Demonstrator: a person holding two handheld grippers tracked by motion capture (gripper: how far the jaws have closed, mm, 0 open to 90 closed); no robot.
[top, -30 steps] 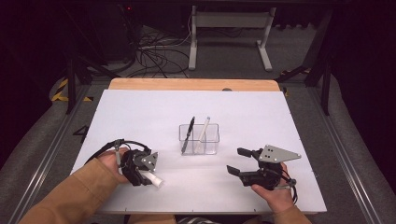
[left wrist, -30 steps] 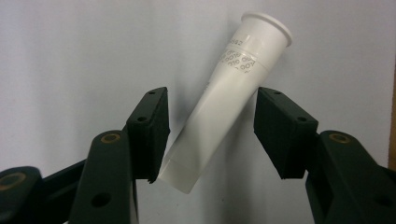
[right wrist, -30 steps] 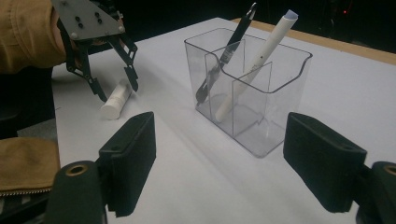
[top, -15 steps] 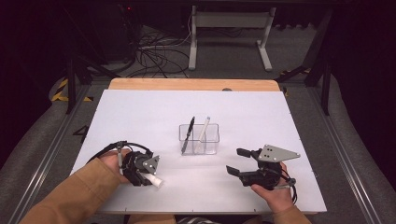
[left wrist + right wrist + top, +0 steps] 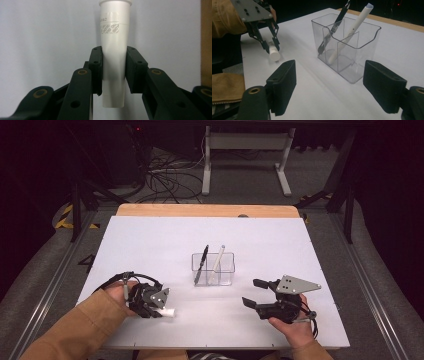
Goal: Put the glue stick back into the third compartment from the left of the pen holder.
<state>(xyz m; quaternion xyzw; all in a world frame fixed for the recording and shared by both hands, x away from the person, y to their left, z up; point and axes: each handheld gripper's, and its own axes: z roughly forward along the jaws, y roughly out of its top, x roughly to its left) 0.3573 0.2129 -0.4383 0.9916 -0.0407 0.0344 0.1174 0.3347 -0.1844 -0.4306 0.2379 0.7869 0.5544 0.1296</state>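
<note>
A white tapered tube with small print lies on the white table near its front left. My left gripper has just been closing on it, and both pads now press its sides. In the high view the left gripper sits low over the tube. From the right gripper view the left gripper points down at the tube. My right gripper rests at the front right, open and with nothing in it.
A clear divided holder stands mid-table with a black pen and a white pen leaning in it. It is close ahead of the right gripper's jaws. A wooden strip edges the far side.
The left gripper's jaws have drawn in around the white tube. Both hands stay about where they were, and the right gripper is unchanged.
</note>
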